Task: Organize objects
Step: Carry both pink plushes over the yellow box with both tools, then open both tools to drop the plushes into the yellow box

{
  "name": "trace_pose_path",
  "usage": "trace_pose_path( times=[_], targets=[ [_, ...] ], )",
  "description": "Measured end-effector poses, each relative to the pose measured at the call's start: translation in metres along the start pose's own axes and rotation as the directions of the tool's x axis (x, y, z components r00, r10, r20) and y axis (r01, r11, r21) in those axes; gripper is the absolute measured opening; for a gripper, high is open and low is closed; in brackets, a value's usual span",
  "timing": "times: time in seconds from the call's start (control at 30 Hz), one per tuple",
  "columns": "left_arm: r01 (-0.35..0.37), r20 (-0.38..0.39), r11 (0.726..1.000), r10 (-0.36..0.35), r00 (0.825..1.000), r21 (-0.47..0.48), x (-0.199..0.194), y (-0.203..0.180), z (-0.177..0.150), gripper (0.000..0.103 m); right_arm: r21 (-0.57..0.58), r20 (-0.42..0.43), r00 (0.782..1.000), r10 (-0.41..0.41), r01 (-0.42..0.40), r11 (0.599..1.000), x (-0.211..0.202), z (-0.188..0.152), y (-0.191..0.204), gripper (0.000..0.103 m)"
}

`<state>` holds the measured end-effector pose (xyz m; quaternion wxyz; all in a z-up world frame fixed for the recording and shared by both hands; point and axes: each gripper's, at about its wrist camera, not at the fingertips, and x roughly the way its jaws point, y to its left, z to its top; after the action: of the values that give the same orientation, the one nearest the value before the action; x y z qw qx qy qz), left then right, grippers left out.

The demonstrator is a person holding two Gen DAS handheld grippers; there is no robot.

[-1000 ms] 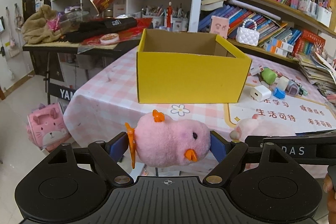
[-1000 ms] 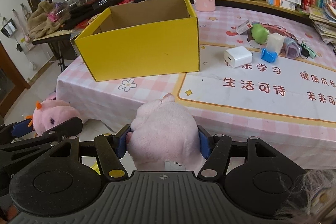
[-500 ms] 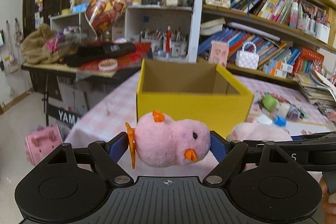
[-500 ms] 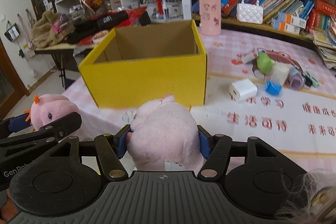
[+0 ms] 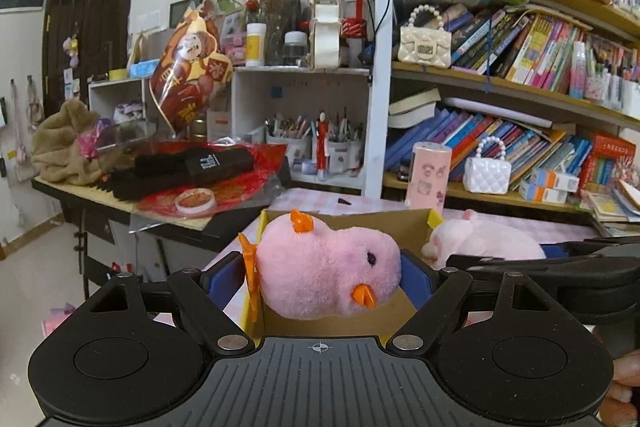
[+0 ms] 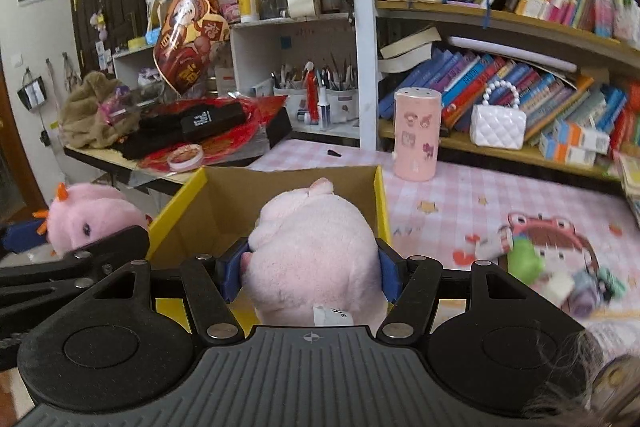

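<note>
Crowded bookshelves behind, checked pink table [image 6: 460, 195] below. Left gripper [image 5: 324, 273] clenched on the chick [image 5: 320, 271], right gripper [image 6: 310, 269] clenched on the pig [image 6: 312, 251] (tag showing), both toys hanging above the open yellow box [image 6: 382, 203], side by side.

Black ribbed left claw [image 5: 326, 277] and right claw [image 6: 310, 273], blue pads [image 5: 222, 273], silver screws, round dished housings.

Two close wrist views, both over yellow box [image 5: 416, 319].
</note>
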<state>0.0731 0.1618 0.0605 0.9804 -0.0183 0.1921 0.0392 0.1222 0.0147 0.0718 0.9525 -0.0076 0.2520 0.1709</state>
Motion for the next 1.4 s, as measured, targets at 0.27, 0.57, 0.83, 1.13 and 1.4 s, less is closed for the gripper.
trace_pose_path(
  times=[0.27,0.57,0.83,1.13,1.4],
  targets=[
    [-0.046,-0.111,0.999,0.046,0.993,0.007,0.059,-0.004,-0.012,0.083,-0.100,-0.072,0.997,0.004,-0.011,0.995,0.075,-0.001,-0.014,0.056],
    [-0.084,-0.203,0.996,0.086,0.975,0.018,0.093,-0.002,-0.023,0.083,-0.208,-0.124,0.991,0.053,-0.078,0.975,0.118,-0.002,-0.016,0.053],
    [-0.075,-0.221,0.994,0.092,0.971,0.084,0.100,-0.015,-0.023,0.086,-0.250,-0.130,0.984,0.124,-0.153,0.956,0.132,0.007,-0.024,0.057],
    [-0.047,-0.148,0.993,0.062,0.987,0.104,0.091,-0.021,-0.014,0.094,-0.198,-0.100,0.981,0.164,-0.181,0.963,0.126,0.021,-0.031,0.083],
    [-0.045,-0.033,0.997,0.047,0.998,0.069,0.046,-0.019,-0.003,0.097,-0.078,0.034,0.992,0.125,-0.122,0.989,0.069,0.034,-0.036,0.084]
  ],
)
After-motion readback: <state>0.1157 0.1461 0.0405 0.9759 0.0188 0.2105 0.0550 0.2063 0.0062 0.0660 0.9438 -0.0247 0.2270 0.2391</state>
